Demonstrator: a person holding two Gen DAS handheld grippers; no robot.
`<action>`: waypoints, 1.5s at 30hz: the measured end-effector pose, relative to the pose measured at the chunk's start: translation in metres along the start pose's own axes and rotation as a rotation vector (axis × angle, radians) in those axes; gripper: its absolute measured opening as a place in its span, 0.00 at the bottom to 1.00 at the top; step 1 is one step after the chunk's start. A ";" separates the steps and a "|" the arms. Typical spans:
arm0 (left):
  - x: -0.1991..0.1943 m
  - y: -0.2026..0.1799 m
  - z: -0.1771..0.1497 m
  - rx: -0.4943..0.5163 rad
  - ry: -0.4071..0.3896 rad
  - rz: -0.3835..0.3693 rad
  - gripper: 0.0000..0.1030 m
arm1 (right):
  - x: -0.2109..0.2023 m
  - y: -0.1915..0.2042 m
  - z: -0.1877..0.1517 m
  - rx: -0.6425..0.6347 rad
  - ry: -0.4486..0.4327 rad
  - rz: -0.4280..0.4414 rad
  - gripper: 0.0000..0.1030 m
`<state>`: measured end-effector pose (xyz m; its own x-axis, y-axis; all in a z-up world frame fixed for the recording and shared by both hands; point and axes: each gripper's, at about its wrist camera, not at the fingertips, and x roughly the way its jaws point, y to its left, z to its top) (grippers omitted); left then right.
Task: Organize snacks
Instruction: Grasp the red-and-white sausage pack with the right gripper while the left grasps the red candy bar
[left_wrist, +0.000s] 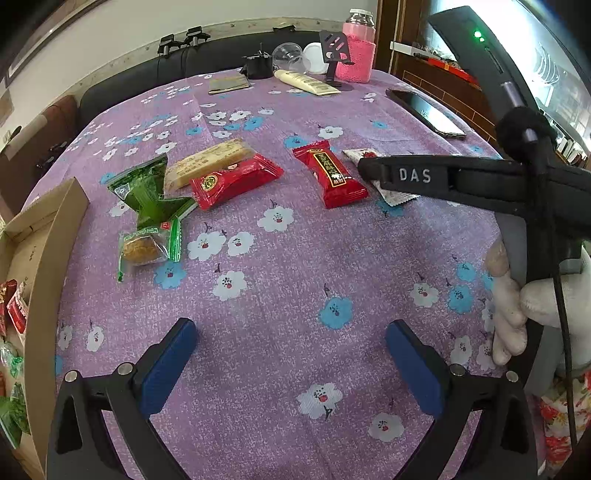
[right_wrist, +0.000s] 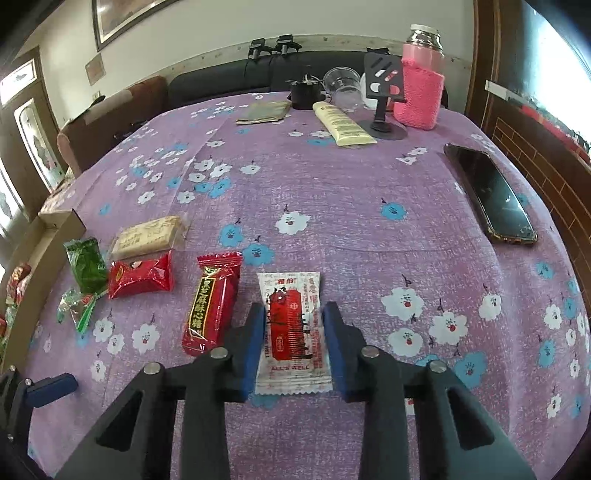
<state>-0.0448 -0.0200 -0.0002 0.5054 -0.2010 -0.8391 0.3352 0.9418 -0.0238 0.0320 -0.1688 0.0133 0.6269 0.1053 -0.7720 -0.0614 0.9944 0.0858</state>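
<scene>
- Sorting looks partly done to me: the cardboard box (left_wrist: 48, 229) at the far left edge of the table (left_wrist: 280, 310) already holds some red and green packets, too cropped for me to count.
- Six snacks remain loose on the purple flowered cloth, so I judge most of the visible work is left.
- Counting from the left: two green packets, the green foil packet (left_wrist: 142, 188) and the clear green-edged pastry packet (left_wrist: 147, 245) just in front of it, overlapping.
- Next, one beige bar (left_wrist: 208, 160), with one red packet (left_wrist: 234, 181) touching its near edge.
- Then one red candy with a black label strip (right_wrist: 210, 306), lying apart from the others.
- Last, one white-and-red sachet (right_wrist: 291, 332), furthest right.
- My left tool (left_wrist: 290, 363) hangs spread wide over bare cloth, holding nothing, well short of the snacks.
- My right tool (right_wrist: 293, 332) straddles the sachet, a blue pad on each side; the pads look narrowly apart from it, so I read it as not clamped yet.
- Clutter at the far edge is not snacks: one pink-sleeved flask (right_wrist: 419, 92), one cream tube (right_wrist: 341, 123), one phone (right_wrist: 491, 194).
</scene>
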 end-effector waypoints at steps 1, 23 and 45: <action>0.000 0.000 0.000 0.001 0.000 -0.002 0.99 | 0.000 -0.002 0.000 0.008 0.001 0.004 0.26; 0.034 -0.027 0.108 0.009 -0.036 -0.265 0.70 | -0.012 -0.078 0.010 0.320 -0.024 0.084 0.26; -0.020 0.004 0.073 -0.001 -0.093 -0.192 0.18 | -0.018 -0.074 0.009 0.318 -0.070 0.129 0.26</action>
<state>0.0044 -0.0320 0.0559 0.5039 -0.4008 -0.7651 0.4315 0.8842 -0.1790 0.0324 -0.2446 0.0266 0.6818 0.2185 -0.6981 0.0949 0.9199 0.3806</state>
